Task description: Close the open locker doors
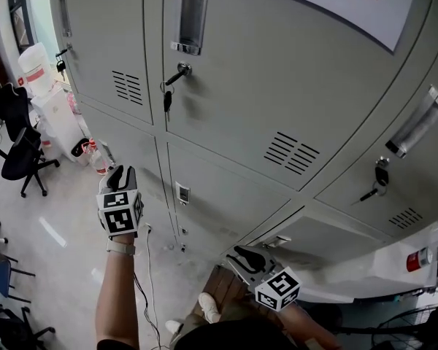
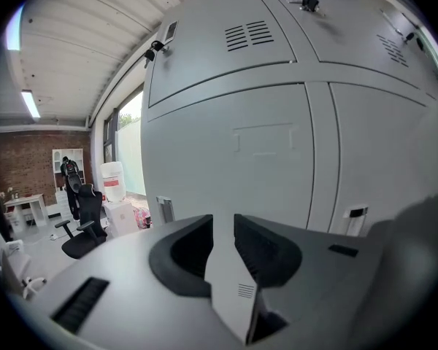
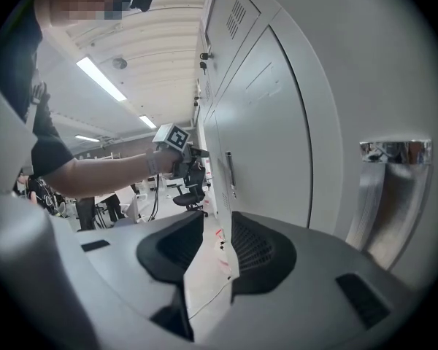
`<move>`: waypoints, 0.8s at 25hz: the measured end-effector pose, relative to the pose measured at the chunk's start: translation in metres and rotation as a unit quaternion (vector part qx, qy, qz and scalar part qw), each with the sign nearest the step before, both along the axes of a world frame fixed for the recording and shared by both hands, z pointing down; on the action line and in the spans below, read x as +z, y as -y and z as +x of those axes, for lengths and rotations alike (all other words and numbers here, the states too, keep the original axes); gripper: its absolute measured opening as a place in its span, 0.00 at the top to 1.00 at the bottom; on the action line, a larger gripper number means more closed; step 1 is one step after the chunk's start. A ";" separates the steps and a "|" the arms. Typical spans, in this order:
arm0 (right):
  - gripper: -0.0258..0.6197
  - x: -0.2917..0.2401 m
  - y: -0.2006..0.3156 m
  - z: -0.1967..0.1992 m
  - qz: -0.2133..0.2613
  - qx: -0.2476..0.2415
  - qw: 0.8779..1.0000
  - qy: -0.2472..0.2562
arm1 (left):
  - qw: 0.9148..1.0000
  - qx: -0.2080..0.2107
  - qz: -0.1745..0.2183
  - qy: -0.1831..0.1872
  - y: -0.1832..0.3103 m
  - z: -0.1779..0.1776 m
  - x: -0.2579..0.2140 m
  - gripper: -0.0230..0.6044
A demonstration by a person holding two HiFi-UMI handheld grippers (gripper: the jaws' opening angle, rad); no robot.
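While the left gripper (image 1: 121, 170) and right gripper (image 1: 239, 253) held their jaws spread and empty near the grey locker doors (image 1: 219, 195), open floor (image 1: 58, 257) lay far left.

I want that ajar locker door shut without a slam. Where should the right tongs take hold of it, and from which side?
Probably the door's free vertical edge: it stands proud of the locker row, looks thin enough to fit the open right tongs, and lines up with their gap. Come straight in from the front.
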State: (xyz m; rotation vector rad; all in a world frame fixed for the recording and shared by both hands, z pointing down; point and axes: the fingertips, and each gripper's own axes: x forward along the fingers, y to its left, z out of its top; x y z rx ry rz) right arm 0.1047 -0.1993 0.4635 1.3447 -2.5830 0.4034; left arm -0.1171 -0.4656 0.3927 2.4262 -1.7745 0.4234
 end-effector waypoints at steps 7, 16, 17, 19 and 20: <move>0.77 -0.009 -0.009 -0.029 0.011 -0.028 1.000 0.006 | 1.000 0.005 0.001 -0.011 -0.051 -0.026 -0.006 0.88; 0.82 -0.026 -0.025 -0.084 0.030 -0.083 0.996 0.021 | 1.000 0.004 0.000 -0.015 -0.127 -0.065 -0.008 0.95; 0.83 -0.028 -0.027 -0.091 0.031 -0.091 0.995 0.022 | 1.000 0.003 0.000 -0.017 -0.136 -0.070 -0.008 0.95; 0.83 -0.031 -0.030 -0.107 0.035 -0.108 0.993 0.024 | 1.000 -0.002 -0.001 -0.021 -0.155 -0.083 -0.008 0.95; 0.83 -0.033 -0.031 -0.114 0.037 -0.117 0.992 0.025 | 1.000 -0.005 0.000 -0.024 -0.165 -0.089 -0.008 0.95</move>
